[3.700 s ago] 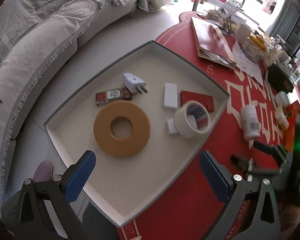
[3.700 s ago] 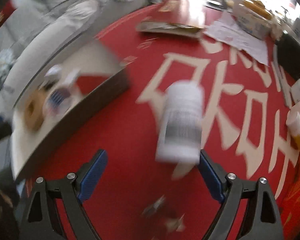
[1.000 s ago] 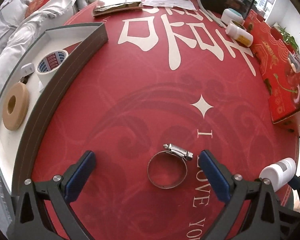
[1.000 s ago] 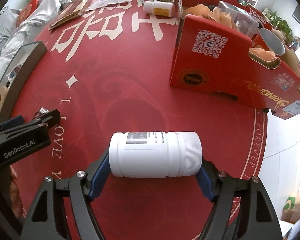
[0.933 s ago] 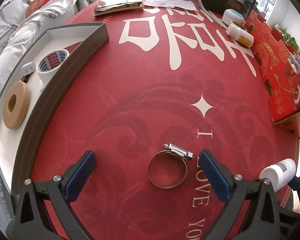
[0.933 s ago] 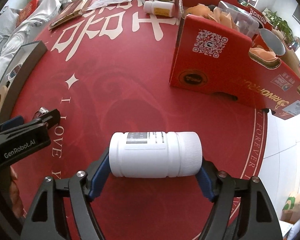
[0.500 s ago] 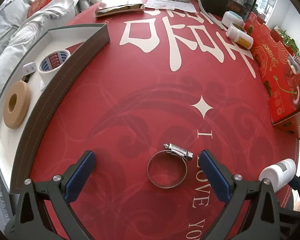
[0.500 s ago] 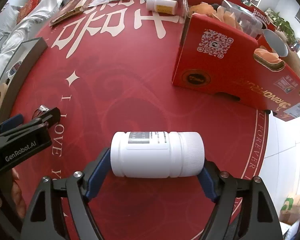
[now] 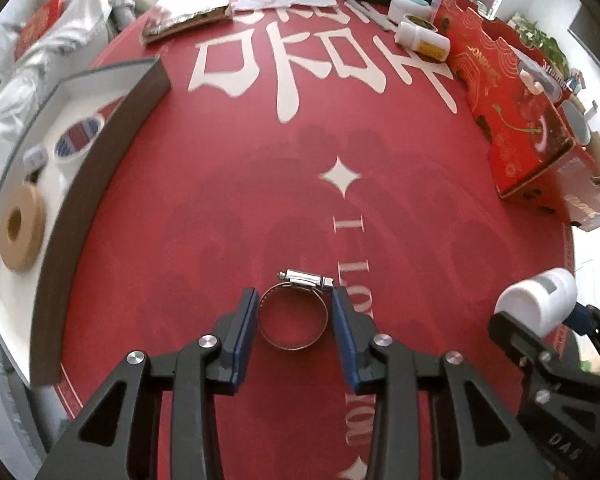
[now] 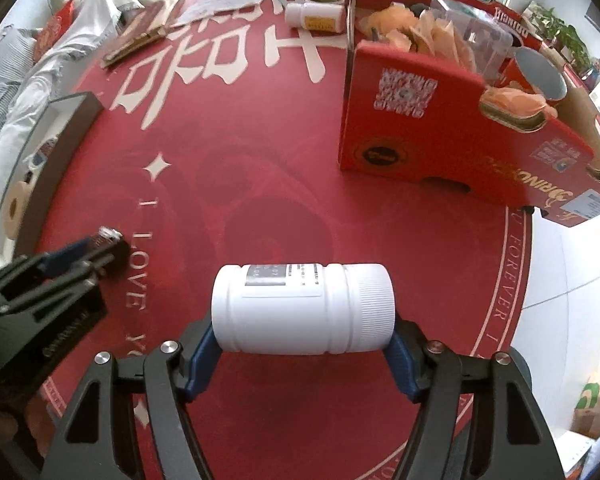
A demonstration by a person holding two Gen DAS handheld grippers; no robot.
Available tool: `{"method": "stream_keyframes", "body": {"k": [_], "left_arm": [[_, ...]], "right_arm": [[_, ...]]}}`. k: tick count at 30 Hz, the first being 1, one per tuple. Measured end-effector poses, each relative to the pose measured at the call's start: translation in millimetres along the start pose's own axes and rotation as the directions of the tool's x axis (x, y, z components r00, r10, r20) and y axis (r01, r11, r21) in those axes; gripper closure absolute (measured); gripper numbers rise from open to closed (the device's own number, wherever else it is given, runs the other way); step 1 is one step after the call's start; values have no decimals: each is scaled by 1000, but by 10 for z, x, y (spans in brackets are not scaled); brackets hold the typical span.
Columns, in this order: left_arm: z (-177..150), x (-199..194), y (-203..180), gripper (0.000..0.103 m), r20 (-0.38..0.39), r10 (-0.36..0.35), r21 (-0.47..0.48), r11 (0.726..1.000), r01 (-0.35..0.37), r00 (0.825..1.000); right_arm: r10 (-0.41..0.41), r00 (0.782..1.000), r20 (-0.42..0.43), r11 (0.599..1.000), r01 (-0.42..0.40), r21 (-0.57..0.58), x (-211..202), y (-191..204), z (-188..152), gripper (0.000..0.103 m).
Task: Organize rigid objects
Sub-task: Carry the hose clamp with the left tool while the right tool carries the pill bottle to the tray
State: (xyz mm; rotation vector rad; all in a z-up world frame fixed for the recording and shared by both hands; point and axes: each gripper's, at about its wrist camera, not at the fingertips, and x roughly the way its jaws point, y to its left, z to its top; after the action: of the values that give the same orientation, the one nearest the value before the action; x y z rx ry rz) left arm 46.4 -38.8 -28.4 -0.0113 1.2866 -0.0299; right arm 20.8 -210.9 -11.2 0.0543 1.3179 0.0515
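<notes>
The left gripper (image 9: 294, 322) has just been closing; its blue pads touch both sides of the hose clamp (image 9: 293, 312), which seems still to lie on the red tablecloth (image 9: 260, 168). The right gripper (image 10: 300, 346) clamps the white bottle (image 10: 303, 307) end to end. Both still have to reach the tray (image 9: 100, 152) at the left, where two tape rolls (image 9: 22, 233) already lie.

So the hose clamp (image 9: 293, 315) sits on the tabletop (image 9: 260, 184) right between the left tongs (image 9: 294, 334). Off to its right, the bottle (image 10: 302, 307) lies sideways across the right tongs (image 10: 300, 364). Tray (image 9: 80, 184) is along the left edge with two tape rolls (image 9: 22, 233) inside; carton (image 10: 452, 152) far right.
</notes>
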Motion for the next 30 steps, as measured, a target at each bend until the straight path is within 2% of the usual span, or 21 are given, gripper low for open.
{"method": "stream_keyframes", "body": {"k": [4, 11, 18, 26, 30], "left_arm": [[-112, -177, 68, 63, 18, -32, -37, 999, 33, 999], [-75, -900, 194, 63, 151, -48, -84, 995, 61, 987], [197, -1680, 409, 63, 309, -27, -146, 986, 76, 951], [391, -2262, 691, 63, 408, -14, -196, 975, 103, 913], [507, -2594, 796, 63, 464, 11, -207, 974, 96, 886]], "right_arm": [[35, 999, 25, 999, -35, 9, -149, 11, -24, 32], [121, 988, 99, 992, -124, 20, -515, 111, 55, 32], [207, 954, 217, 978, -205, -34, -1048, 358, 323, 32], [298, 911, 287, 954, -278, -107, -1517, 669, 660, 32], [347, 886, 309, 937, -313, -156, -1749, 868, 867, 32]]}}
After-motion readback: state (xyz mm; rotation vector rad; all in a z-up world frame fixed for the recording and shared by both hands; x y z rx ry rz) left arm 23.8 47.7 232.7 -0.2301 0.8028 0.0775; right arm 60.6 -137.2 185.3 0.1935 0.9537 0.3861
